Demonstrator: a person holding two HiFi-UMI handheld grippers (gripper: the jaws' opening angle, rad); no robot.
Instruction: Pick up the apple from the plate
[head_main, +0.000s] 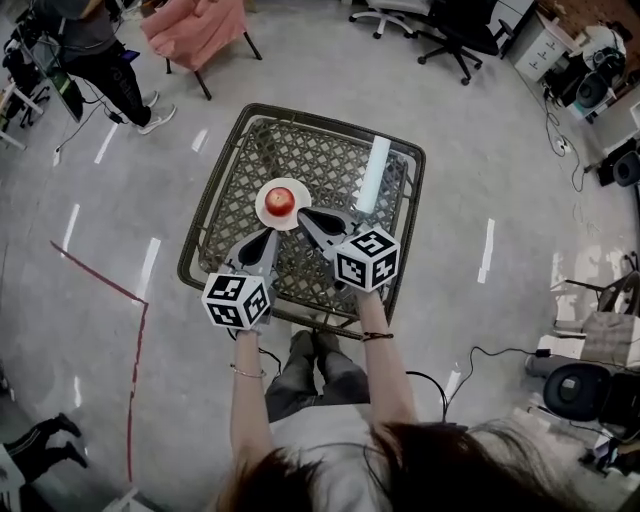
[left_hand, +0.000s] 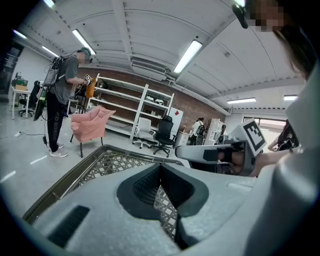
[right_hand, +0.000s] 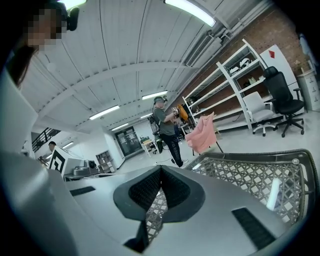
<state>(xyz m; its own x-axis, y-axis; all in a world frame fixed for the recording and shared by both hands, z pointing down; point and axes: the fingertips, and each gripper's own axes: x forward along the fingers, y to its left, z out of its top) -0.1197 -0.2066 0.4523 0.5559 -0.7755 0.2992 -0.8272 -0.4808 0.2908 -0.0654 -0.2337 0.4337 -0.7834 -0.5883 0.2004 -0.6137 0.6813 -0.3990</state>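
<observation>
A red apple (head_main: 280, 201) sits on a small white plate (head_main: 262, 210) near the middle of a woven lattice table (head_main: 395, 270). My left gripper (head_main: 272, 236) hovers just short of the plate's near-left rim, jaws shut and empty. My right gripper (head_main: 301, 214) hovers at the plate's right rim, its tips closed together with nothing between them. Neither touches the apple. In the left gripper view, the left gripper (left_hand: 160, 165) has its tips meeting over the lattice, and the right gripper (left_hand: 215, 154) shows beside it. The right gripper view shows the right gripper's (right_hand: 160, 168) tips meeting. Apple and plate are hidden in both gripper views.
A white tube (head_main: 373, 175) lies on the table to the right of the plate. A pink chair (head_main: 195, 30) and a standing person (head_main: 95, 50) are beyond the table's far-left corner. Office chairs (head_main: 455, 35) stand at the back right. Cables run across the floor at the right.
</observation>
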